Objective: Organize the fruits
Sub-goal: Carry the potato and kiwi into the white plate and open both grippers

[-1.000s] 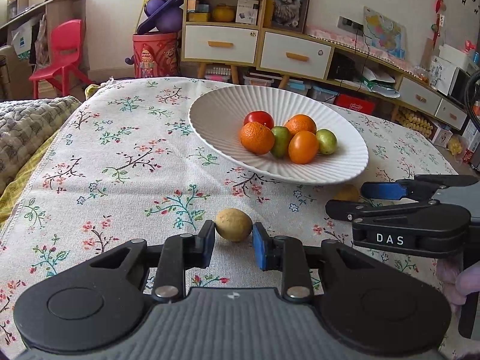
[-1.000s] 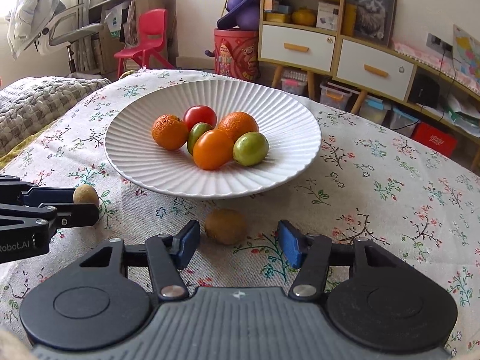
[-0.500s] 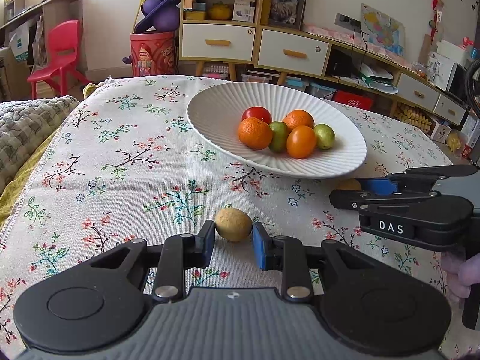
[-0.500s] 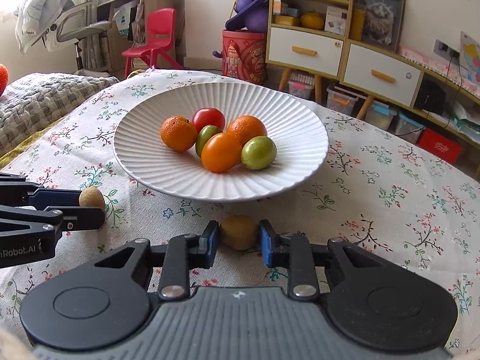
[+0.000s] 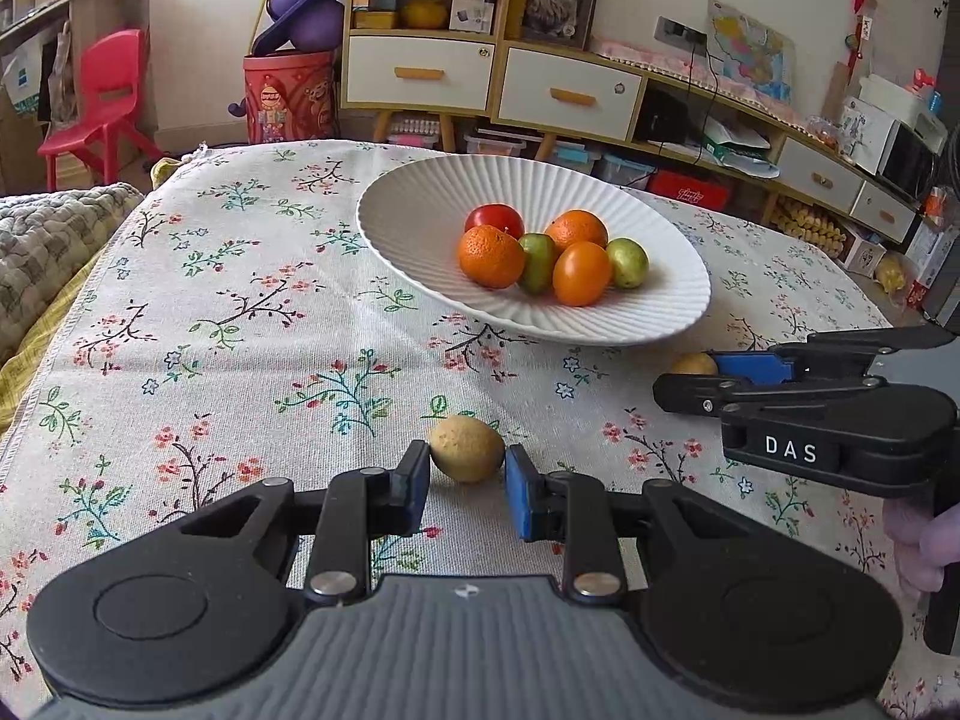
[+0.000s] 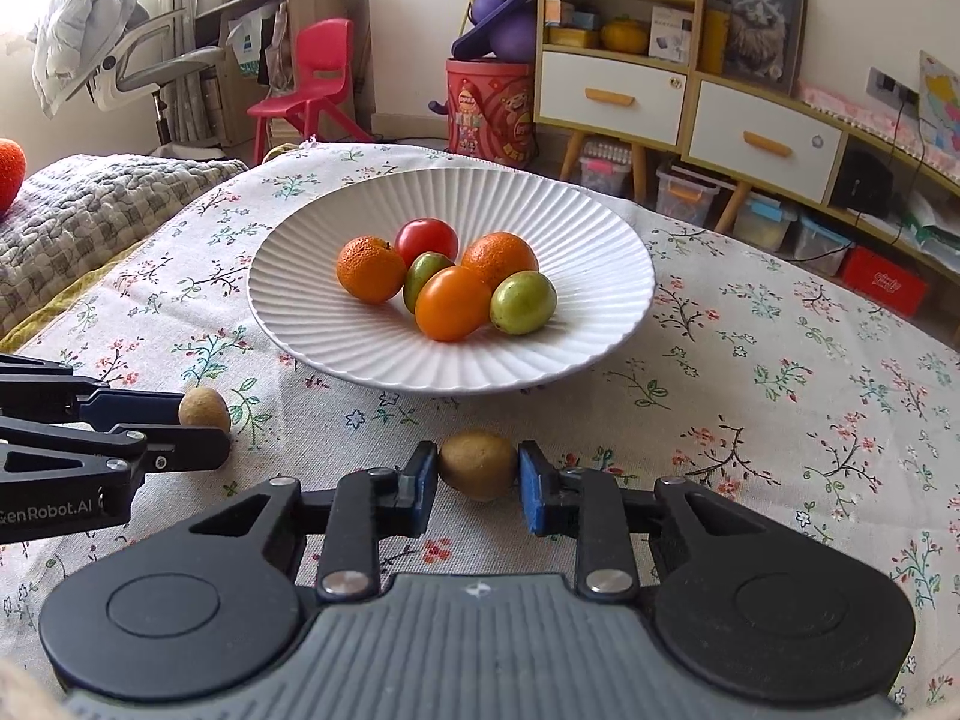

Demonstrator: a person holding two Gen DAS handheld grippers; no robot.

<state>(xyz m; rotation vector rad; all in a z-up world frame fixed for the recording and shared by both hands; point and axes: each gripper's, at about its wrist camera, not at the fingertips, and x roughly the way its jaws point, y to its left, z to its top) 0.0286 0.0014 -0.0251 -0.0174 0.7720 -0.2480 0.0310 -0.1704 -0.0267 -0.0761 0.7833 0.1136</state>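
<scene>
- The left gripper (image 5: 467,480) is clamped on a small tan round fruit (image 5: 467,449).
- The right gripper (image 6: 478,483) is clamped on a brownish-green round fruit (image 6: 478,464), near the white ribbed plate (image 6: 300,330).

Bright, soft daylight from the left; sharp focus, fisheye-curved edges.

floral printed tablecloth (image 5: 240,312) | red plastic child's chair (image 6: 312,78) | red cylindrical drum bin (image 5: 288,96) | white-drawered wooden shelf unit (image 6: 618,96) | grey quilted blanket (image 6: 90,210)
</scene>
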